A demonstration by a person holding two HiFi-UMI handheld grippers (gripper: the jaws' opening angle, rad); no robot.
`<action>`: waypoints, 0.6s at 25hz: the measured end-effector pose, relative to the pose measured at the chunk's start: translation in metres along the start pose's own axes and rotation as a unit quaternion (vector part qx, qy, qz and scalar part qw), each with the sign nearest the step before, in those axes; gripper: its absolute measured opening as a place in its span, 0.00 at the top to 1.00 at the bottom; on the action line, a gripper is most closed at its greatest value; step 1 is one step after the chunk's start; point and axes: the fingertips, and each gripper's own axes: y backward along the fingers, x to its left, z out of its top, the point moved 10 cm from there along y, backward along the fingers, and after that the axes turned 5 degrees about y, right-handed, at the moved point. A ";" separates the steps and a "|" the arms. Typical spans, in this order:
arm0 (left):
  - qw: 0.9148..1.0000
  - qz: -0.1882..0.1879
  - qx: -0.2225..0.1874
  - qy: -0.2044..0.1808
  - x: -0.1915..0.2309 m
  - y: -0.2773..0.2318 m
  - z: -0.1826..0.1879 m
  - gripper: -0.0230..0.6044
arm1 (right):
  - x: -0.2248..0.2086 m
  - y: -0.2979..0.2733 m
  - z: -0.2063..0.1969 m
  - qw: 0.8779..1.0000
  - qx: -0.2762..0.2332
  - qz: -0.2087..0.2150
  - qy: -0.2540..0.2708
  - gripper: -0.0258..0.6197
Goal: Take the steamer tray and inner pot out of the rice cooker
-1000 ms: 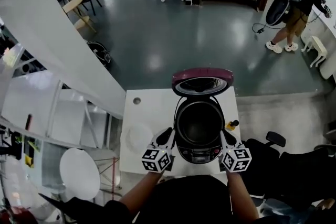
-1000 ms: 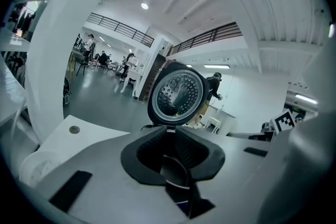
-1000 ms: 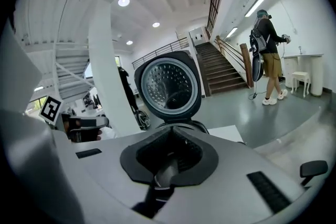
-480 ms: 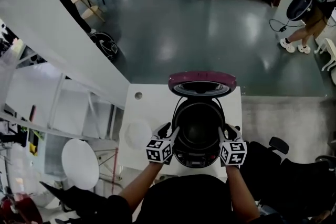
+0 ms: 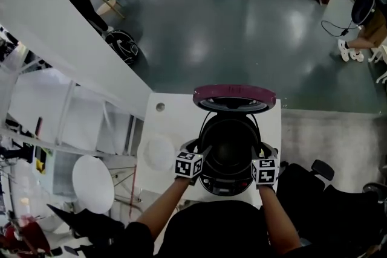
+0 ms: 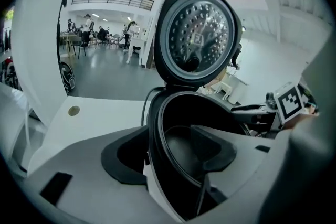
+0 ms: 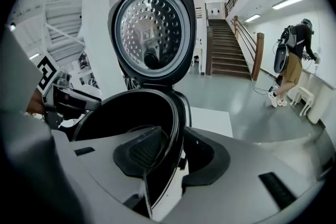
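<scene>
**Q:** Nearest the camera, what do the two tongs show?

**A:** Left tongs [image 6: 168,138]: jaws wide apart, having just been opening. One jaw is inside the rice cooker [image 5: 228,179] and one outside, so the left side of the rim stands between them. The pads do not press on it. Right tongs [image 7: 174,144]: jaws also apart, less widely, and also just opening. They straddle the right side of the rim in the same way, with nothing gripped. Both point steeply down.

**Q:** Where are the task's things?

**A:** The inner pot [image 6: 181,149] is dark and seated in the cooker body. It has not been lifted. No separate steamer tray can be made out in the dark interior. A pale round thing [image 5: 158,154] lies on the tabletop [image 5: 175,121] just left of the cooker. Whether that is the tray cannot be told.

**Q:** And further back?

**A:** The lid [image 5: 234,95] stands fully raised behind the opening, its perforated inner plate facing the tongs. Access from above is therefore free.

**Q:** Stage of the task?

**A:** Judged early. The cooker is open and both tongs are set at opposite sides of the rim, ready to close. Left to do are the closing, the lift clear of the body and the setting down on the tabletop. The tray's removal can be counted neither done nor pending.
</scene>
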 end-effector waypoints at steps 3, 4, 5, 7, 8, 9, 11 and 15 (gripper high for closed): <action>1.000 0.021 0.020 -0.002 0.003 -0.004 0.002 0.60 | -0.001 -0.006 0.001 1.000 0.008 0.003 0.007 0.78; 0.999 0.027 0.030 -0.006 0.004 -0.006 0.002 0.61 | 0.000 -0.007 0.001 1.000 0.008 0.002 0.011 0.78; 0.999 0.033 0.040 -0.010 0.005 -0.007 0.001 0.61 | 0.000 -0.007 0.002 1.000 0.008 0.002 0.015 0.78; 0.997 0.042 0.059 -0.019 0.006 -0.008 -0.001 0.63 | 0.002 -0.006 0.003 1.000 0.008 0.001 0.021 0.80; 0.997 0.046 0.061 -0.022 0.005 -0.008 -0.002 0.65 | 0.004 -0.005 0.002 1.000 0.010 0.002 0.023 0.81; 0.997 0.050 0.060 -0.024 0.004 -0.007 -0.003 0.69 | 0.005 -0.005 0.001 1.000 0.012 0.002 0.024 0.82; 0.996 0.062 0.051 -0.030 0.003 -0.006 -0.005 0.70 | 0.006 -0.006 -0.001 1.000 0.014 0.002 0.025 0.83; 0.994 0.082 0.046 -0.053 -0.001 -0.006 -0.005 0.73 | 0.005 -0.010 -0.005 0.999 0.019 -0.008 0.034 0.84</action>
